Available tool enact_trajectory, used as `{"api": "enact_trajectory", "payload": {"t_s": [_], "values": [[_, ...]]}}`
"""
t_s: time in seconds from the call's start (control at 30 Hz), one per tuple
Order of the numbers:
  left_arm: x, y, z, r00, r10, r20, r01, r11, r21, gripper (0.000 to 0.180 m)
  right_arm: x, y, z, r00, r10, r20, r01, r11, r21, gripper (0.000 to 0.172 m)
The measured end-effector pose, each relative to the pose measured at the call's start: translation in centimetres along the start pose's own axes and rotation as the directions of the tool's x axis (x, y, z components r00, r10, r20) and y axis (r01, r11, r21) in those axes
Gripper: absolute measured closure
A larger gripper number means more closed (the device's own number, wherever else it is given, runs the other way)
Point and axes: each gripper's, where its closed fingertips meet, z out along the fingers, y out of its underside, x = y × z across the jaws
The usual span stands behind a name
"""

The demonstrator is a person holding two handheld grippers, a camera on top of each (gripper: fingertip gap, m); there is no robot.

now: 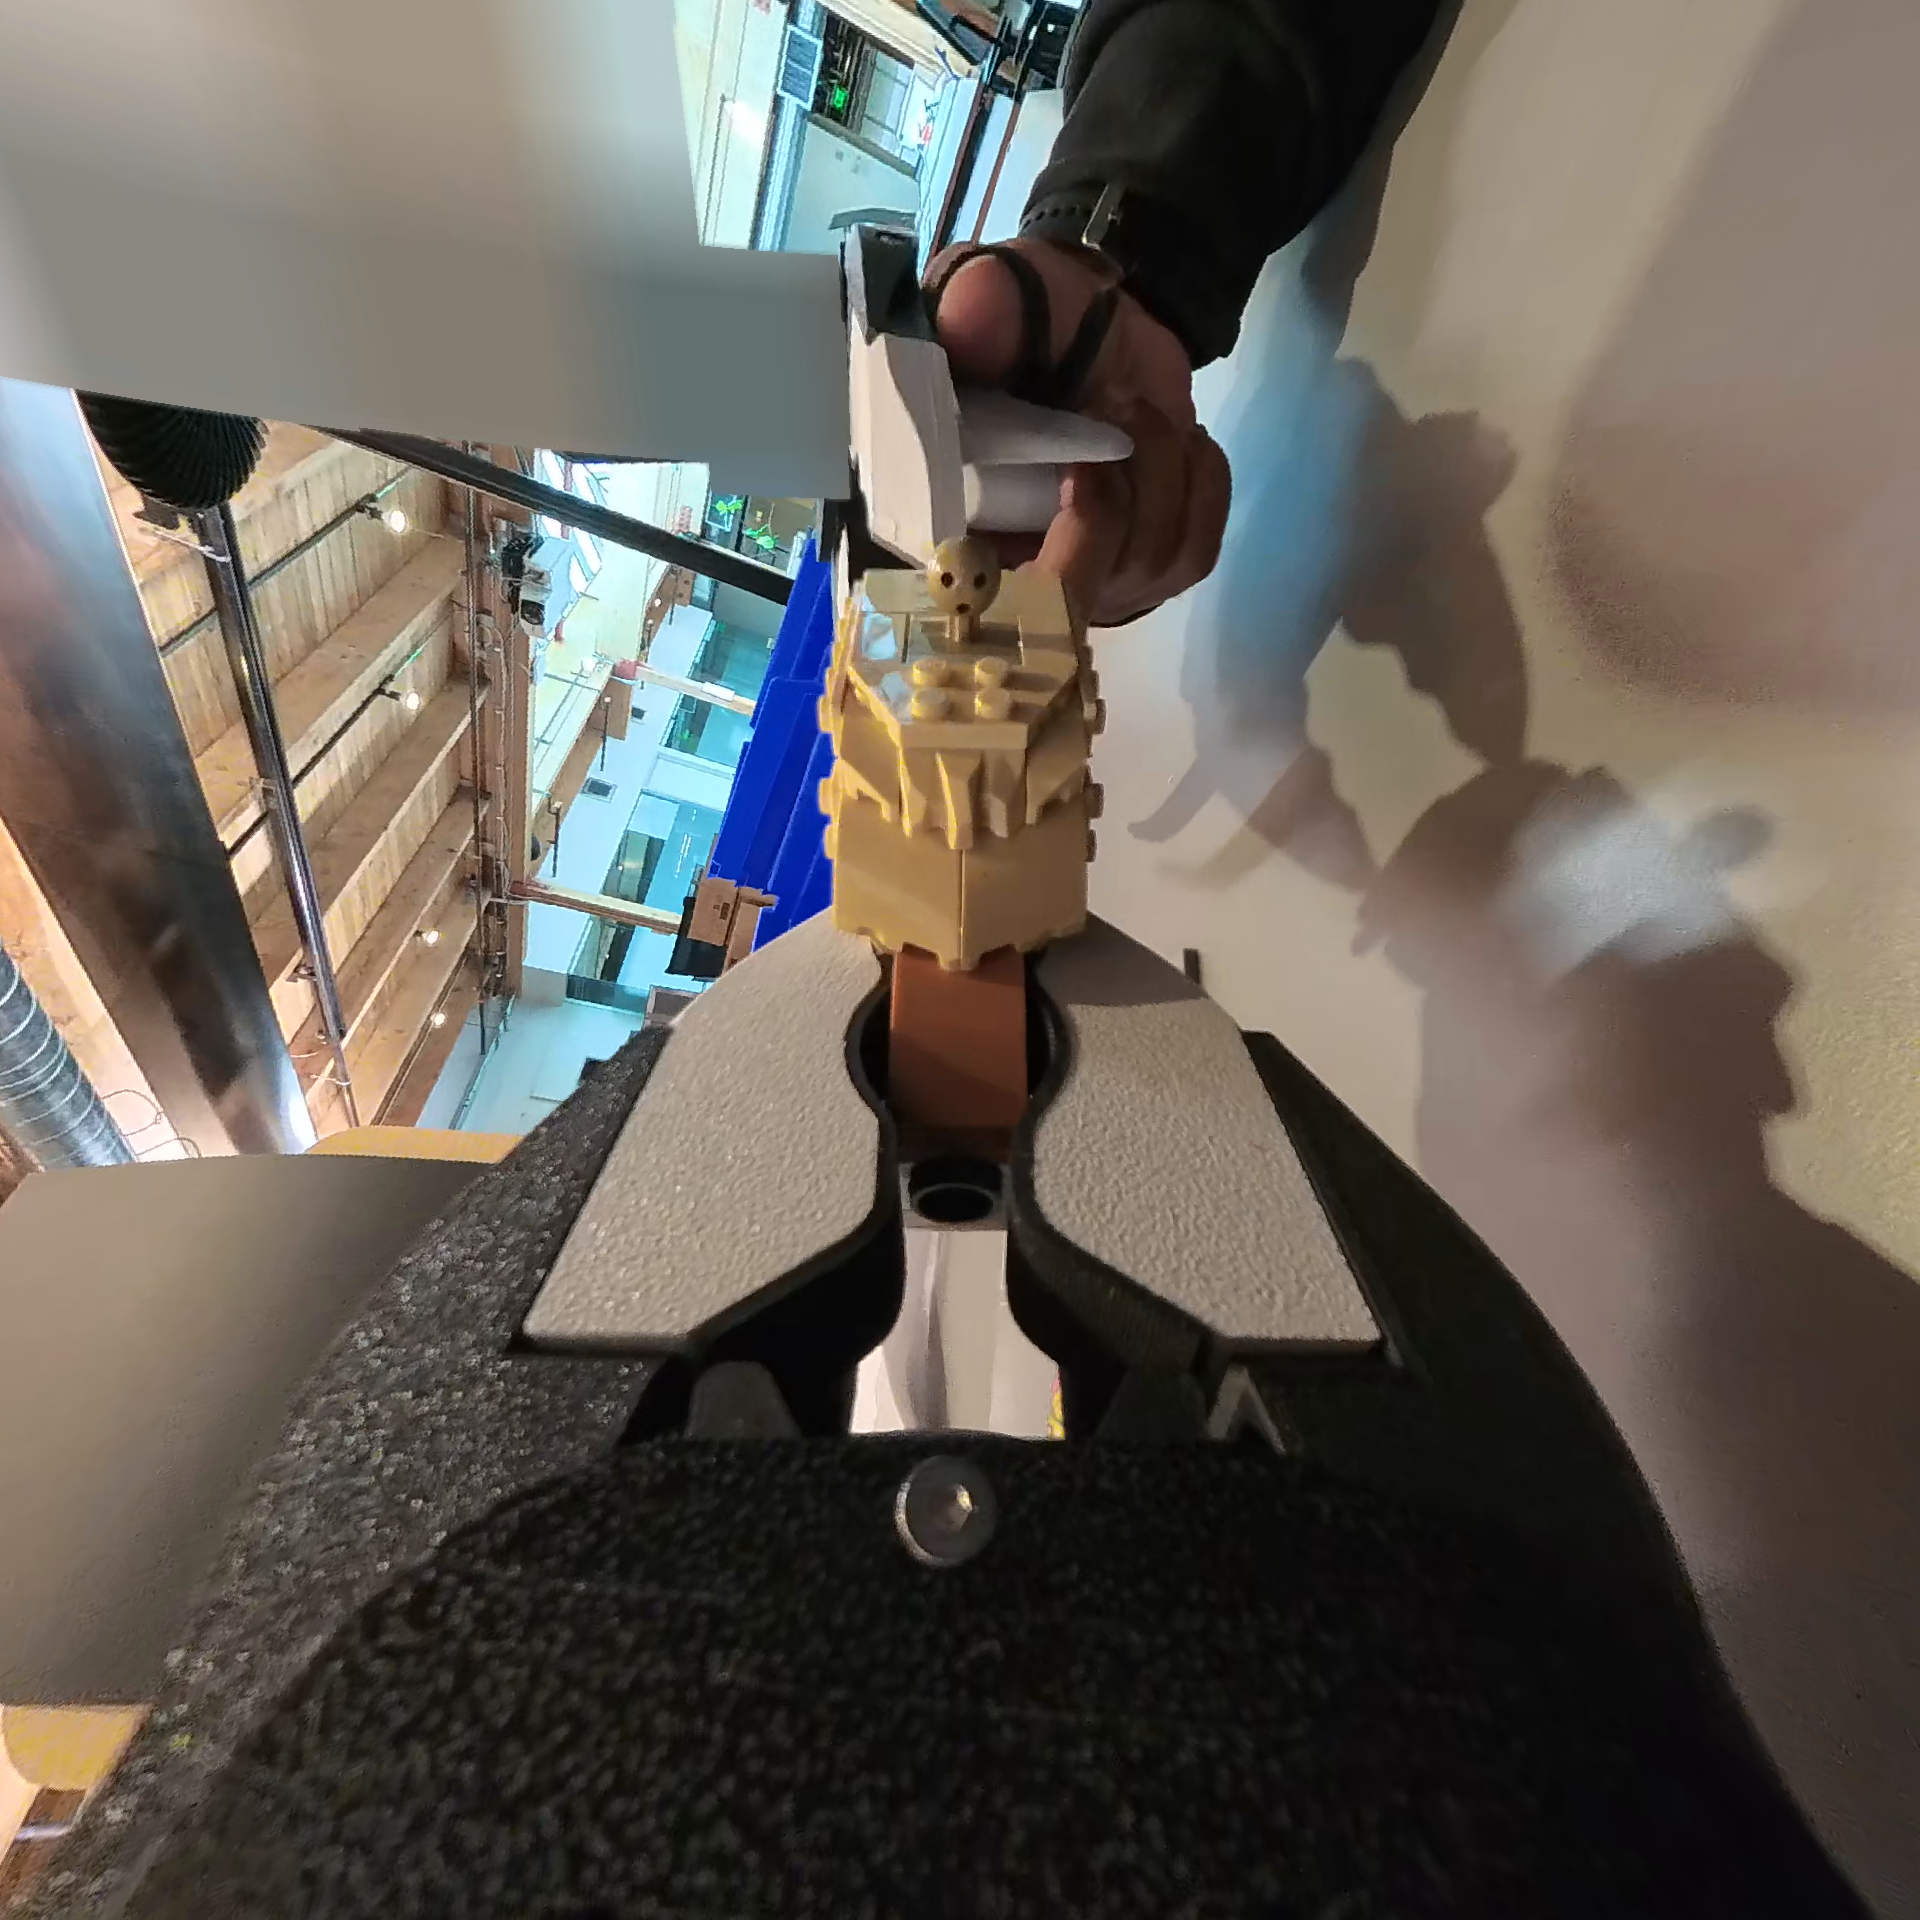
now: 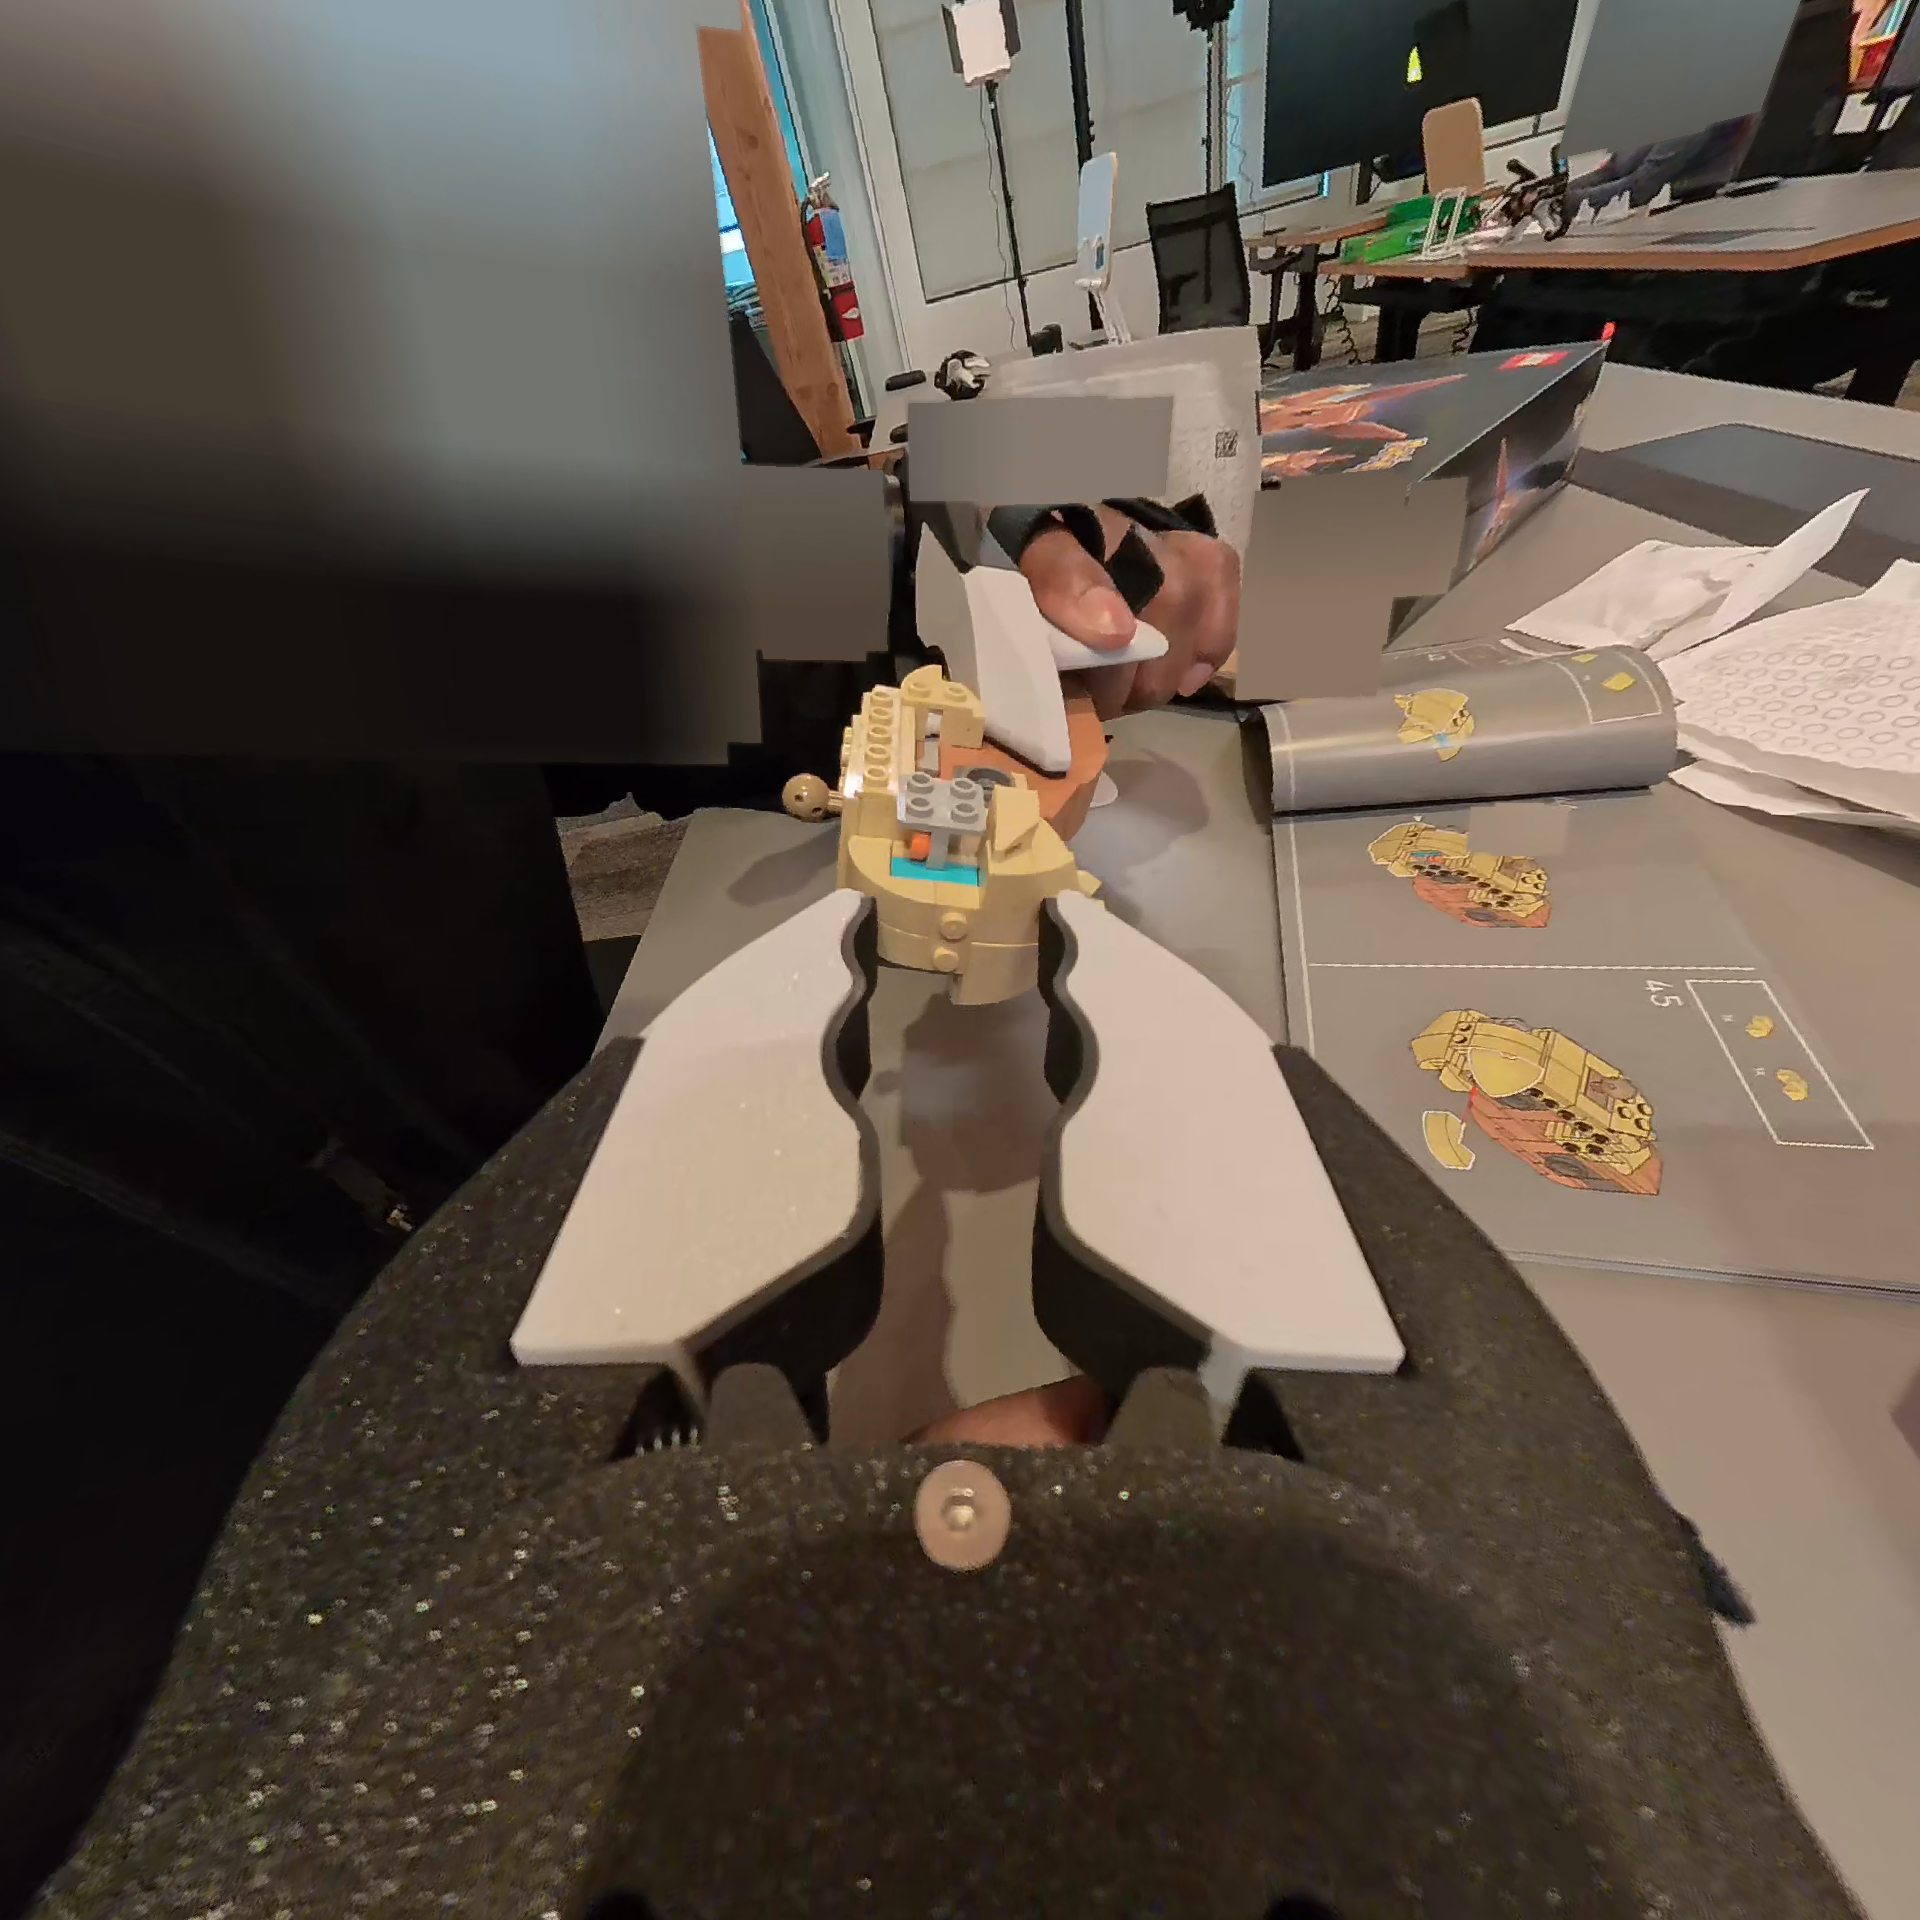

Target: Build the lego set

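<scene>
Here two hand-held grippers, left (image 1: 961, 966) and right (image 2: 956, 925), both clamp one tan-and-brown brick model (image 2: 935, 862).

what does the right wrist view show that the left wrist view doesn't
Only the right wrist view shows the open instruction booklet, the printed box, the white sheets, and the model's grey plate with a turquoise piece under it.

Only the left wrist view shows the blue bins, the ceiling beams, and the brown end clamped between the left gripper's fingers.

Both show the tan brick model, its ball-tipped knob, and the right gripper closing around its tan end.
</scene>
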Motion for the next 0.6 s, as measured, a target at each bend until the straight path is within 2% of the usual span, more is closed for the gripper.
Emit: {"api": "enact_trajectory", "payload": {"t_s": [0.6], "values": [[0.80, -0.02, 0.30, 1.000, 0.014, -0.025, -0.015, 0.999, -0.035, 0.163, -0.07, 1.10, 0.13, 1.000, 0.025, -0.005, -0.025, 0.999, -0.039, 0.141]]}}
